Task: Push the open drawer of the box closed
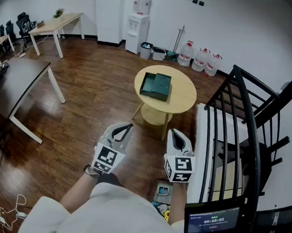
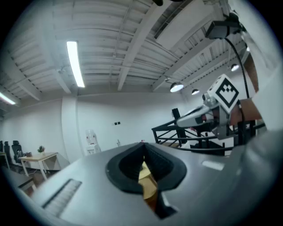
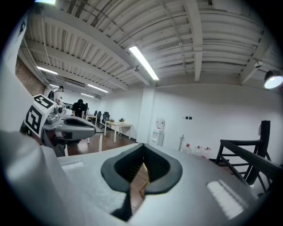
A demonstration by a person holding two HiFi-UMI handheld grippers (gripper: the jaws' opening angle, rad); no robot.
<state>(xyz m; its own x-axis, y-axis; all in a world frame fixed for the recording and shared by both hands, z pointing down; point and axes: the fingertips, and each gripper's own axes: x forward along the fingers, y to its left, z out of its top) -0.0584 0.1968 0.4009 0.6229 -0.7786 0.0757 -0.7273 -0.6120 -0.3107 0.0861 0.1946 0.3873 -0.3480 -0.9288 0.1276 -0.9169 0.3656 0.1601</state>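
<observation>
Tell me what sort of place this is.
Probably an open office: a wooden desk with office chairs behind it, and a water dispenser near spare water bottles.

Smooth, matt grey plastic on the shells of the left gripper [image 1: 129, 126] and right gripper [image 1: 174, 132]. Black fingers [image 2: 162, 160], ribbed, matt, rubbery-looking. Ahead of the fingertips, round table [image 1: 179, 102] of pale wood, smooth with a soft sheen. Atop it, dark green box [image 1: 155, 86], matt, material unclear. Below the fingers, dark wood-plank floor [image 1: 87, 97], glossy. Right of the right fingers, black metal railing [image 1: 248, 115], painted, slight sheen.
</observation>
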